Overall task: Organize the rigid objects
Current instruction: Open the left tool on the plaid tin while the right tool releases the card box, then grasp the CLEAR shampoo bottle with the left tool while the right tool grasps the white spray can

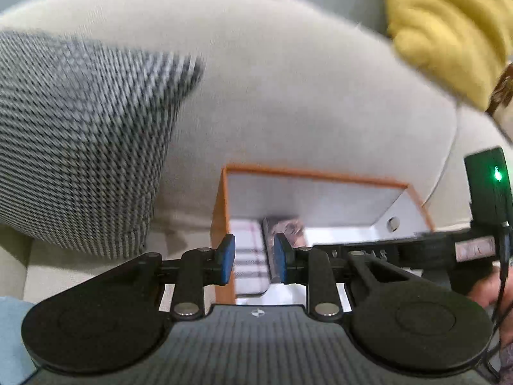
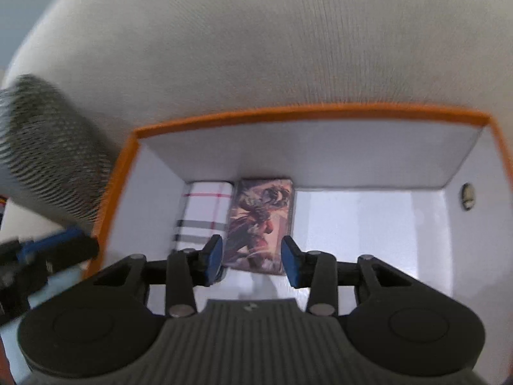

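An orange-rimmed white box (image 2: 314, 114) stands against a beige sofa back. Inside lie a white plaid item (image 2: 205, 215) at the far left and a picture-printed flat case (image 2: 263, 221) beside it, touching. My right gripper (image 2: 251, 258) is open and empty just above the near end of the printed case. My left gripper (image 1: 254, 258) is open and empty over the box's left wall (image 1: 221, 224); the plaid item (image 1: 248, 256) and the printed case (image 1: 285, 227) show between and behind its fingers. The right gripper's body (image 1: 416, 250) crosses the box in the left wrist view.
A grey houndstooth cushion (image 1: 80, 147) leans left of the box; it also shows in the right wrist view (image 2: 48, 157). A yellow cushion (image 1: 449, 29) sits at the upper right on the sofa (image 1: 288, 80). The box's right part (image 2: 368, 224) holds nothing visible.
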{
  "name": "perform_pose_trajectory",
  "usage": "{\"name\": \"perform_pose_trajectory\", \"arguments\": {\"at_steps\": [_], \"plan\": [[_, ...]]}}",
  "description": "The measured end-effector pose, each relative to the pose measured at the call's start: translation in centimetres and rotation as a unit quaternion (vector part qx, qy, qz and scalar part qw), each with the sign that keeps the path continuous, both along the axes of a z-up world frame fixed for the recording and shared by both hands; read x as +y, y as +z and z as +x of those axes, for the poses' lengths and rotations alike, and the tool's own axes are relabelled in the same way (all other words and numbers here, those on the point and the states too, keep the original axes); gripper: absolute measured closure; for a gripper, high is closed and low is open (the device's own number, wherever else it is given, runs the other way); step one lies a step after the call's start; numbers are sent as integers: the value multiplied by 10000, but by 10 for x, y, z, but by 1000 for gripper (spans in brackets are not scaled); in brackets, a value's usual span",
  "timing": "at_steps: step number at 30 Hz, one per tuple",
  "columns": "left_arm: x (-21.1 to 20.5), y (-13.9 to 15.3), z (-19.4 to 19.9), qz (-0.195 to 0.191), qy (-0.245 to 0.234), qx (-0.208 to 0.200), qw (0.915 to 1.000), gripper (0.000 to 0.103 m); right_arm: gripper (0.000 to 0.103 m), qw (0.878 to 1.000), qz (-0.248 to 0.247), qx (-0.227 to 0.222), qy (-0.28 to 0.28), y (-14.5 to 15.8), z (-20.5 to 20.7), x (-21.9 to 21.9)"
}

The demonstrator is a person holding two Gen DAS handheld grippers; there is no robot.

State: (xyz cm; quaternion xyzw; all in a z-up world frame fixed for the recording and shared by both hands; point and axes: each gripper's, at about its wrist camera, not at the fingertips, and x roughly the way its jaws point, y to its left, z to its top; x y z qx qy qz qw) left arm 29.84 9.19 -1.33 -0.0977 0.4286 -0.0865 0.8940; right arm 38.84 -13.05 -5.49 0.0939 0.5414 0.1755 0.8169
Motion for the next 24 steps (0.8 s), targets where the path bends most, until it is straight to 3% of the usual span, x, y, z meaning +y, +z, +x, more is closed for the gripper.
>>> {"name": "perform_pose_trajectory", "arguments": {"at_steps": [5,11,14,18,20,24], "plan": [[-8,28,-49,-183,-267,-477,9983,74,53,9977,457,-508,35,36,-50,-18],[-24,25,-98,-610,-726,-376,9948,74,53,9946,561,-849,-195,48,-130,-52],[-37,11,-119,-698,-902,-187,9933,74,53,9945,420,-847,-448,39,-169,-73],[-60,-7,-138,-929,-1107,76,9895,74,54,9949,238,-501,-838,14,-207,-100],[-73,-15,-147,-1001,-1233,202,9871,74,62,9934,278,-278,-1080,5,-222,-115],[-104,-35,-144,-848,-1508,480,9838,74,66,9902,212,-145,-1376,-16,-230,-128]]}}
